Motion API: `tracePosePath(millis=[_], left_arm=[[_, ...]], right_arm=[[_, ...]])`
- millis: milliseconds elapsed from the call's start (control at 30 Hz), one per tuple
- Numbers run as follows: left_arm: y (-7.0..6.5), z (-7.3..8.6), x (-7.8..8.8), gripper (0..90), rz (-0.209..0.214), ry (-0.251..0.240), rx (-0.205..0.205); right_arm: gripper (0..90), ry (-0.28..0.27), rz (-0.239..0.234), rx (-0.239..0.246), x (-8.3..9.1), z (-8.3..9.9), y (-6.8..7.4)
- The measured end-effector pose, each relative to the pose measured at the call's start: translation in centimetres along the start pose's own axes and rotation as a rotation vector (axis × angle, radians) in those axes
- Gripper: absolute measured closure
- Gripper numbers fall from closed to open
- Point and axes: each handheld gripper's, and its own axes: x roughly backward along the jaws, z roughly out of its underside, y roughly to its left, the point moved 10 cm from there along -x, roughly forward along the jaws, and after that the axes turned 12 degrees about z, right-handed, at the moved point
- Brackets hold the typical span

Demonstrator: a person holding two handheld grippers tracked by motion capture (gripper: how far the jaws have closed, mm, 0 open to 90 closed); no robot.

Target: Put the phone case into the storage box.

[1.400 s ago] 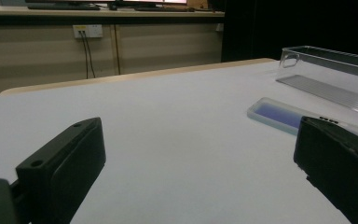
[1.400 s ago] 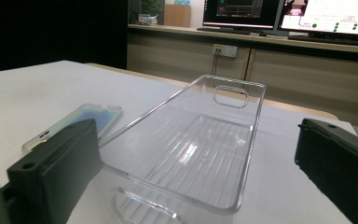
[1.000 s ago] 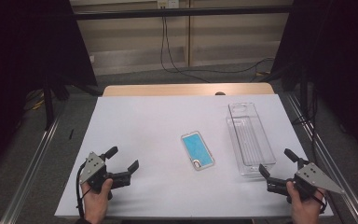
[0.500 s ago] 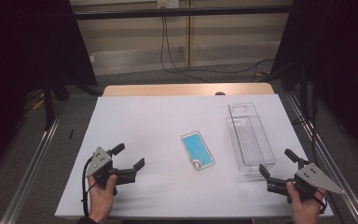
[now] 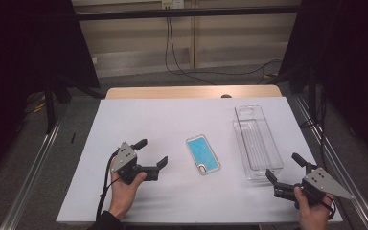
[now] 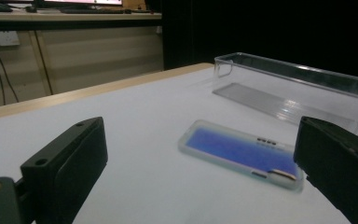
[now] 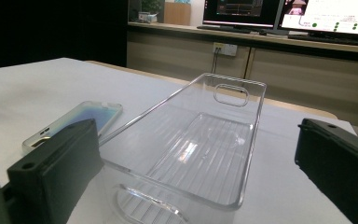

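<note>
My left gripper has crept up and rightward from the lower left of the high view over the last second, and its jaws stand wide apart with nothing between them; I read that as the approach to the phone case, which lies flat at the centre of the frame on the white table, blue face up. In the left gripper view the case sits between my two jaws but farther off, not yet touched; so the reach is begun, the grasp is not. My right gripper has stayed put at the lower right, jaws spread and empty, its tips just short of the near end of the clear tray (that end fills the gap in the right gripper view). Room is good: bare table lies between left gripper and case, and the case and tray are apart; the table's near edge is close under both hands.
</note>
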Motion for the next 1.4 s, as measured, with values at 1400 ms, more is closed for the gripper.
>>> tracePosePath(millis=[1400], left_arm=[[-0.9, -2.3, -10.9, 5.8, 0.15, -0.008, -0.023]], right_arm=[[0.0, -0.001, -0.007, -0.008, 0.1, 0.0, 0.1]])
